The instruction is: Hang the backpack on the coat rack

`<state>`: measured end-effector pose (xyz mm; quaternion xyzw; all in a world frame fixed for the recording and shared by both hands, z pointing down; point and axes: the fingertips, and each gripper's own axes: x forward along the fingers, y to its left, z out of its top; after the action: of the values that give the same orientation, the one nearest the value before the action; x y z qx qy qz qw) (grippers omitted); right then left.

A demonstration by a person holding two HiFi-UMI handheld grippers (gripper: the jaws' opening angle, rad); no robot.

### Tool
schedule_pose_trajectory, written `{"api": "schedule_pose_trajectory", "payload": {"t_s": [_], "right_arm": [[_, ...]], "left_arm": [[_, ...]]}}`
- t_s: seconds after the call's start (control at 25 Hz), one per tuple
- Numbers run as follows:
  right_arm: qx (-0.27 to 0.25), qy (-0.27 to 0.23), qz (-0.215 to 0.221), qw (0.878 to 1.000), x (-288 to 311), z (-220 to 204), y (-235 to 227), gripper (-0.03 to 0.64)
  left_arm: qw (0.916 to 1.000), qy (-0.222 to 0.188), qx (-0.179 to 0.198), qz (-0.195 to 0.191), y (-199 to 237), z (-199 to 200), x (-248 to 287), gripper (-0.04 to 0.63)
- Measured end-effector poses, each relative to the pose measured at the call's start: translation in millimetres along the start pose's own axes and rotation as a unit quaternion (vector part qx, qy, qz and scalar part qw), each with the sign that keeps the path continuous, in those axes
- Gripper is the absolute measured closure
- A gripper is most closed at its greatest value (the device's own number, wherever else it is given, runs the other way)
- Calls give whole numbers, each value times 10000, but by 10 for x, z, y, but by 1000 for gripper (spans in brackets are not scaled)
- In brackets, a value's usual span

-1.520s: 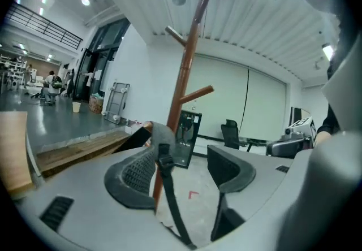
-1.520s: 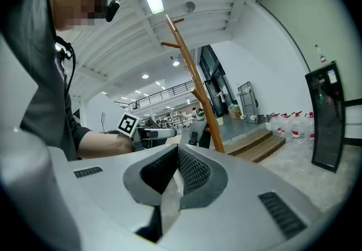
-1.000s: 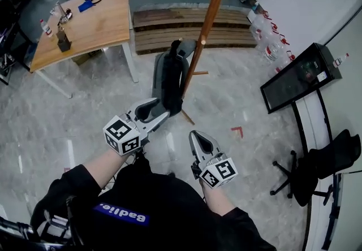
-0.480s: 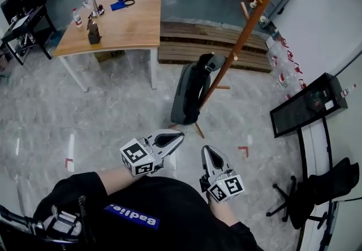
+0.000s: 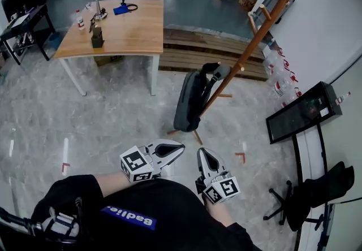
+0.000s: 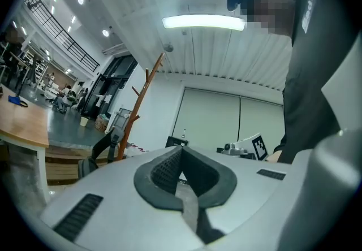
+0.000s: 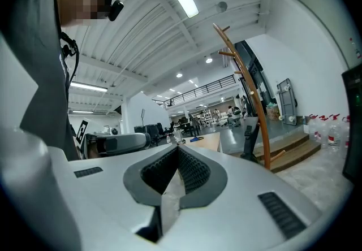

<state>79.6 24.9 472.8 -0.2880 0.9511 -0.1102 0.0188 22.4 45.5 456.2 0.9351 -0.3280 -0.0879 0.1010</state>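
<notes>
Left claw (image 6: 181, 149), ribbed dark pads (image 6: 163, 169) together

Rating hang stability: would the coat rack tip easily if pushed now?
Probably fairly tippy: the coat rack is a tall thin pole on a narrow base. The backpack hangs on one side, likely pulling it that way. A light nudge might only sway it.

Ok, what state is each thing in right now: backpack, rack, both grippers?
Dark grey backpack: hanging by its top strap from a peg, free of both grippers.
Tall wooden coat rack: standing, carrying the backpack.
Left gripper: jaws shut, empty.
Right gripper: jaws shut, empty.
</notes>
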Motion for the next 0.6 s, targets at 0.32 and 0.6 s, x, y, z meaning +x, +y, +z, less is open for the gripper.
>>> {"api": "schedule_pose_trajectory", "payload": {"t_s": [0.32,0.6], "right_arm": [[-38,36,-28,10000,34,-42,105,611],[-52,44,-90,9999,-7,-43,127,611]], "left_arm": [[9999,71,6,-154,-34,-39,-36,589],[9998,115,-2,-191,-64,-60,-42,589]]}}
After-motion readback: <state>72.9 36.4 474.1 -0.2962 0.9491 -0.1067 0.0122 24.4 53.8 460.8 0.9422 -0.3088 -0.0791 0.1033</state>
